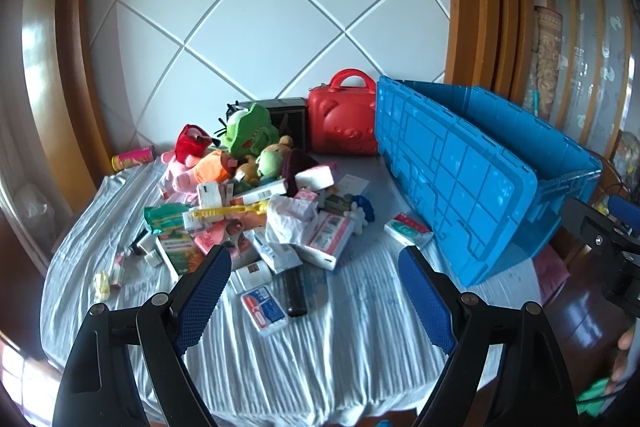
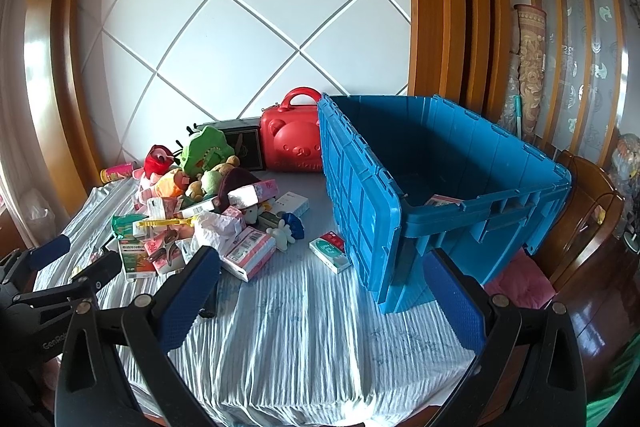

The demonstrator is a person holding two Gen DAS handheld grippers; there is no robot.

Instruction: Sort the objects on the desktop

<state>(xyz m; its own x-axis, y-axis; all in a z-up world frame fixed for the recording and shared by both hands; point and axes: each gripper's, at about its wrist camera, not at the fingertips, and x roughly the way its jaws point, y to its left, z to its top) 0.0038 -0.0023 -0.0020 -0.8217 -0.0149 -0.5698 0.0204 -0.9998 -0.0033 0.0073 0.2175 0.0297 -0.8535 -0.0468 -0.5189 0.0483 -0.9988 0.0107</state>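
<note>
While only the right wrist view looks into the blue crate [image 2: 460,163] — one box inside — the left view shows its lid. Both tongs, left gripper [image 1: 316,291] and right gripper [image 2: 320,295], gape empty, tilted down; the clutter pile [image 1: 248,211] lies ahead-left.

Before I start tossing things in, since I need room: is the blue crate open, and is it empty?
Open: the blue crate has its lid flap hanging down outside. Not empty: one small box lies inside.

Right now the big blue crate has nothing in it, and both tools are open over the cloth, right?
Not quite: the blue crate already holds a small box, as the right wrist view shows. Both the left tool and right tool are open over the cloth.
</note>
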